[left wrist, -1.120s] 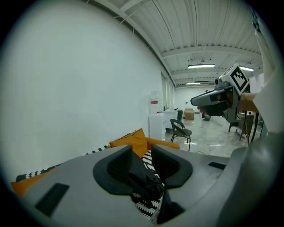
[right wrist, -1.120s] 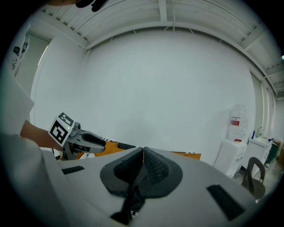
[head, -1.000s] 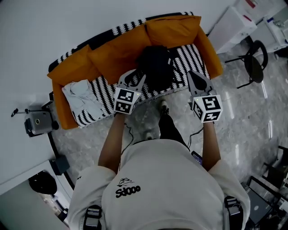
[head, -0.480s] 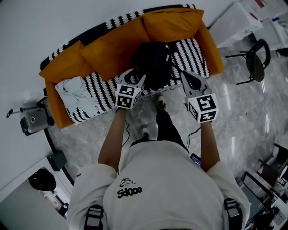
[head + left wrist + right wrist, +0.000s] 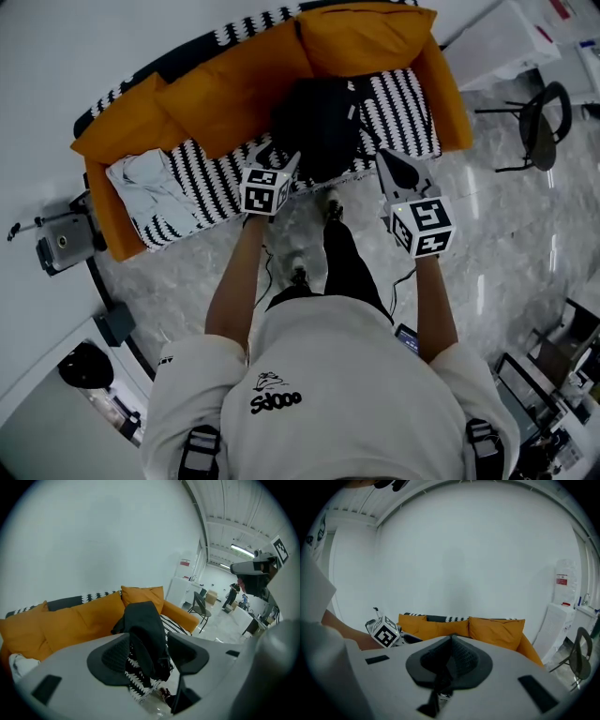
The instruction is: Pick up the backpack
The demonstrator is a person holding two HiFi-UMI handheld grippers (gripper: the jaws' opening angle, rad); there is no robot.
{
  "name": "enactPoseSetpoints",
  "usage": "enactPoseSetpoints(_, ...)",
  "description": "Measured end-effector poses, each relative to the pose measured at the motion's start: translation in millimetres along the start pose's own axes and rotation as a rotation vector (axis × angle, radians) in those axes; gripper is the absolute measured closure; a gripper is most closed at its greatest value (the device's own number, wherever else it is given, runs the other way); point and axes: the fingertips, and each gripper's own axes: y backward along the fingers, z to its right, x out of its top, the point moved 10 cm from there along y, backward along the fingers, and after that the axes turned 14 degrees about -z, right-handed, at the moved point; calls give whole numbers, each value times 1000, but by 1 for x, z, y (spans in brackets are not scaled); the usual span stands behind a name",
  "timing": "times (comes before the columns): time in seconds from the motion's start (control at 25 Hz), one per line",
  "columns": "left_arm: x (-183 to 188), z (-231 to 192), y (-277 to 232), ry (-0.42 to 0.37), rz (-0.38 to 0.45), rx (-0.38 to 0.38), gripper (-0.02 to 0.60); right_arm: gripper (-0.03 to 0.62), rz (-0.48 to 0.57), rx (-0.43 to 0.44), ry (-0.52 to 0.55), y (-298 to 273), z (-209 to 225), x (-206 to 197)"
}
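The black backpack (image 5: 317, 127) stands upright on the striped seat of the orange sofa (image 5: 216, 94), leaning against the back cushions. My left gripper (image 5: 278, 158) is at the backpack's front left edge. In the left gripper view its jaws (image 5: 149, 654) are open and opening wider, with the backpack (image 5: 145, 625) framed between them and no pad pressing on it. My right gripper (image 5: 394, 161) hovers over the seat's front edge, just right of the backpack, apart from it. Its jaws (image 5: 451, 660) are shut with nothing in them.
A pale crumpled cloth (image 5: 150, 183) lies on the sofa's left end. The person's shoes (image 5: 330, 208) stand on the marble floor before the sofa. A black chair (image 5: 539, 131) and white cabinet (image 5: 487, 42) are at right, a camera on a stand (image 5: 58, 242) at left.
Both grippers have dropped lower and come closer to the sofa. The left gripper has drawn in against the backpack's left side and its jaws look wider. The right jaws stay shut.
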Motion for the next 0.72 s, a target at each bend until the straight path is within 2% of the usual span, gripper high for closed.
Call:
enactPoseSetpoints(0.4,-16,-24,-64,76,-110,-3,334,560,-83,42,29,-35,18,-7)
enactPoseSetpoints(0.72,-21,-37,-103,129,-149,-27,334,560,-126,83,29,-67,32,-5)
